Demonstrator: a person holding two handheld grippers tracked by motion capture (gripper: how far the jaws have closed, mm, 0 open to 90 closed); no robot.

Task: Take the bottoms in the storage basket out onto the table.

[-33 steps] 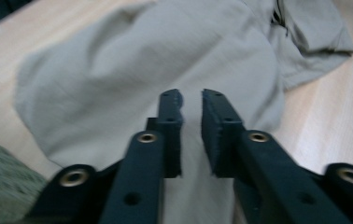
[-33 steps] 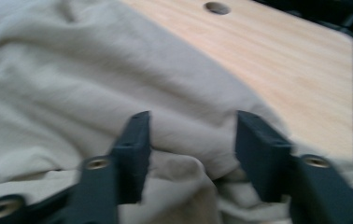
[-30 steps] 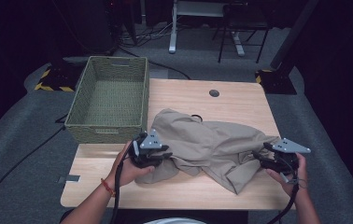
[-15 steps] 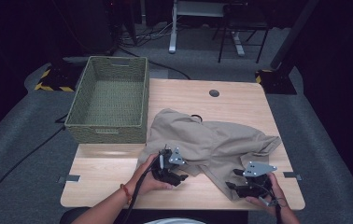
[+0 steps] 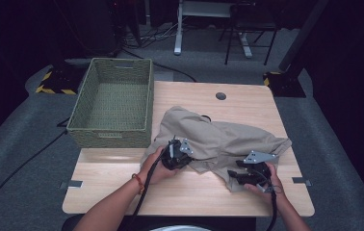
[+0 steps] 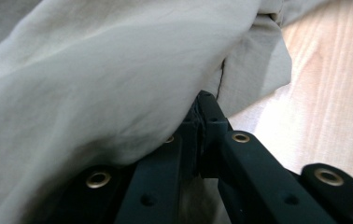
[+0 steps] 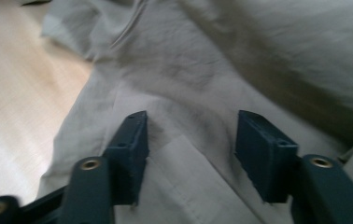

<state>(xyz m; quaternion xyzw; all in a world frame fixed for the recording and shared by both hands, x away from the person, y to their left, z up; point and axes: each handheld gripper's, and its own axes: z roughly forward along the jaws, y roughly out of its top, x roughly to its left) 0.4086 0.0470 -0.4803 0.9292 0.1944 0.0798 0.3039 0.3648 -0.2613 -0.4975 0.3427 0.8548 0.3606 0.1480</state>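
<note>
A crumpled beige garment [image 5: 228, 137] lies on the wooden table [image 5: 122, 187], right of centre. My left gripper [image 5: 188, 158] is at the garment's near left edge. In the left gripper view its jaws have just closed, and the left gripper [image 6: 202, 112] is shut on a fold of the garment [image 6: 95, 70]. My right gripper [image 5: 234, 176] lies over the garment's near right corner. In the right gripper view the right gripper [image 7: 191, 135] is open. Its jaws have just been closing, with flat garment [image 7: 212, 70] cloth between them and the pads apart from it.
A green woven basket [image 5: 108, 137] stands empty at the table's back left, close to the garment's left side. A round cable hole [image 5: 221, 96] sits near the far edge. Bare wood [image 7: 16, 93] shows beside the cloth, and cables trail from both grippers toward the near edge.
Both hands have moved inward along the garment's near edge and lower. The left jaws have shut on a fold of cloth. The right jaws have narrowed a little.
</note>
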